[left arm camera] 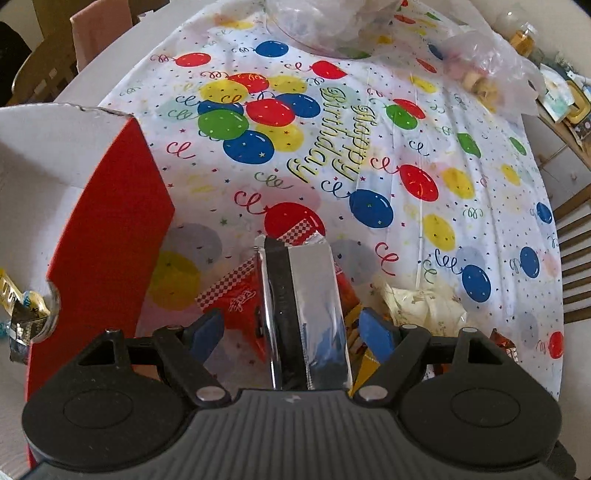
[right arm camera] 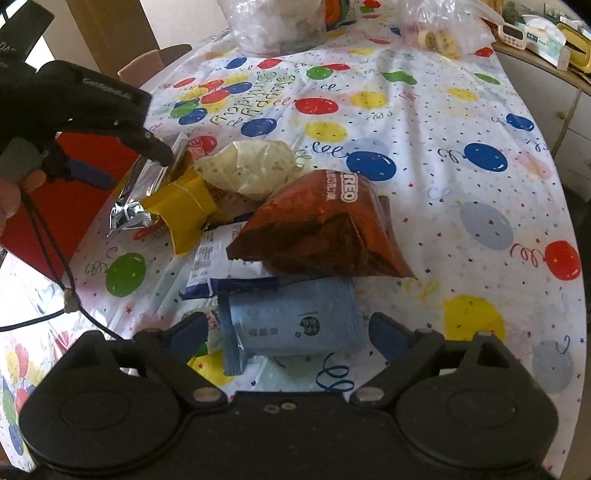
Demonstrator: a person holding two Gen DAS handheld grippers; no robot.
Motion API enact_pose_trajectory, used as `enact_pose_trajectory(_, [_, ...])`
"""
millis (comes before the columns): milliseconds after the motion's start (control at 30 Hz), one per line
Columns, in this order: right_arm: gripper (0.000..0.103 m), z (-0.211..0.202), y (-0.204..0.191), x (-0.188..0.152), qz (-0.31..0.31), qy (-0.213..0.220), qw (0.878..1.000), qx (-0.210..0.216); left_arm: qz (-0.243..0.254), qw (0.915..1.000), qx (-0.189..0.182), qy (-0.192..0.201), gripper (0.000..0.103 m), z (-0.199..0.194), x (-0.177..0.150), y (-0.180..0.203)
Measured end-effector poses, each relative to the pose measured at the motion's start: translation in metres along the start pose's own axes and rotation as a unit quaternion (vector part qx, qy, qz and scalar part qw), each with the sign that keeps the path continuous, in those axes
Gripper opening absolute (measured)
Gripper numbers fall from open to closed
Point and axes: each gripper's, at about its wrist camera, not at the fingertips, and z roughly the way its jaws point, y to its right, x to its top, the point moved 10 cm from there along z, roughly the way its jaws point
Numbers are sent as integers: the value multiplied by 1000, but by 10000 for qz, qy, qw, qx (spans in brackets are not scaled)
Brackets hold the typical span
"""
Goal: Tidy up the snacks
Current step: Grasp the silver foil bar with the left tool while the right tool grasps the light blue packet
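A round table under a white birthday tablecloth [right arm camera: 424,122] printed with coloured balloons. A heap of snack packets sits near the table's near edge, and everything else is placed here from that heap.

The left gripper [left arm camera: 293,332] points down over the heap's left end, its blue fingers [left arm camera: 207,334] spread apart on either side of a silver foil packet [left arm camera: 314,306] – they do not press on it. A red packet [left arm camera: 236,295] lies under the foil one. To the left of the heap stands a red cardboard box [left arm camera: 110,236] with a white inside.

The right gripper [right arm camera: 288,332] hangs over the heap's near end, fingers wide apart around a pale blue packet [right arm camera: 295,321] – not clamping it. Just beyond it leans a brown Oreo bag [right arm camera: 325,229], partly resting on the blue one. Behind that lie a cream bag [right arm camera: 251,166] and a yellow packet [right arm camera: 184,206]. At the far side of the table, well apart from the heap, are clear plastic bags [right arm camera: 273,26].
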Motion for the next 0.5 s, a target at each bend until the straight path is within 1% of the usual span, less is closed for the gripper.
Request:
enact_pose_trajectory(33, [91,1,0,1,-31,-1,10000,-21,-1,10000,-7,-25,74,2,0,1])
enact_pose_trajectory(100, [88,3,1,1,-26,-10,10000,0,-6,10000,14,-67,65,6,-1,1])
enact_pose_trajectory(167, [86,3,3,0,3,-2,10000,16,17,10000,68,-61,64,8,0,1])
enact_pose_trajectory(233, [85,2,3,0,-20,4,10000,21,52,9999,101,-53,60,9,1,1])
enact_pose_trajectory(300, [82,2,1,0,-44,14,10000,7,106,9999,112,-15,51,8,2,2])
enact_pose_trajectory(367, [80,1,1,0,-65,14,10000,-15,141,9998,118,15,47,8,3,2])
enact_pose_trajectory(400, [77,1,0,0,-66,20,10000,-18,152,9998,133,26,43,8,3,2])
enact_pose_trajectory(433, [73,0,0,0,-62,28,10000,-16,171,9997,153,41,43,8,4,1])
enact_pose_trajectory(500, [70,-1,2,1,-38,45,10000,-12,155,9998,116,61,42,7,4,0])
